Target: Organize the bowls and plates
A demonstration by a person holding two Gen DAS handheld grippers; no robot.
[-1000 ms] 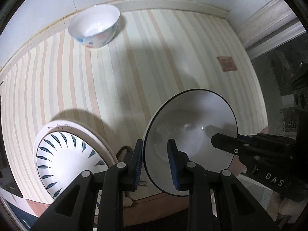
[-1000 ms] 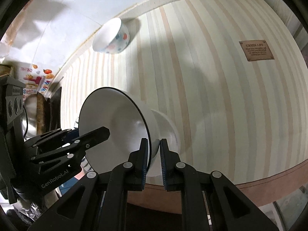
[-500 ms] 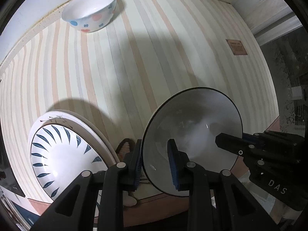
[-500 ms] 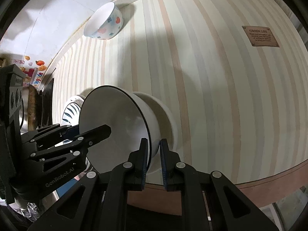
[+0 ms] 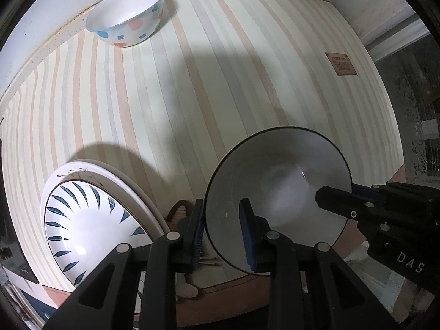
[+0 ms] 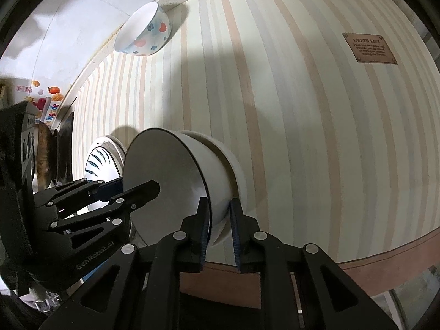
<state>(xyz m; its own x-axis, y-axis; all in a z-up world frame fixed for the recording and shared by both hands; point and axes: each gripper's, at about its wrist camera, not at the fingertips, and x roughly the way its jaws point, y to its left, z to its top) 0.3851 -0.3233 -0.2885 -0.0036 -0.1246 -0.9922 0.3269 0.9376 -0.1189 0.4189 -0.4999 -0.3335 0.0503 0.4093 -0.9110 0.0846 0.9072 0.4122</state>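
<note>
Left wrist view: my left gripper [image 5: 222,233] straddles the near rim of the white bowl [image 5: 277,192], one blue pad outside, one inside, pinching the wall. The bowl hangs over the near edge of the striped mat [image 5: 192,82]. To its left lies the plate [image 5: 90,220] with blue leaf marks; the spotted bowl [image 5: 129,16] stands far off by the wall. My right gripper [image 5: 338,200] reaches onto the far-right rim. To do this well I should keep the left pinch firm and the bowl level as it settles, since the rim is thin and smooth and could pivot between the pads.

Right wrist view: my right gripper [image 6: 218,225] has the rim between its pads, and its jaws are opening; the outer pad looks to stand a little off the wall. The white bowl [image 6: 176,181] appears nested in a second bowl [image 6: 236,170] on the mat [image 6: 302,110], though I cannot see the contact. The left gripper [image 6: 137,189] holds the opposite rim. I judge the right should part fully and draw back clear of the rim before the left lets go, so nothing drags the stack toward the table edge.
</note>
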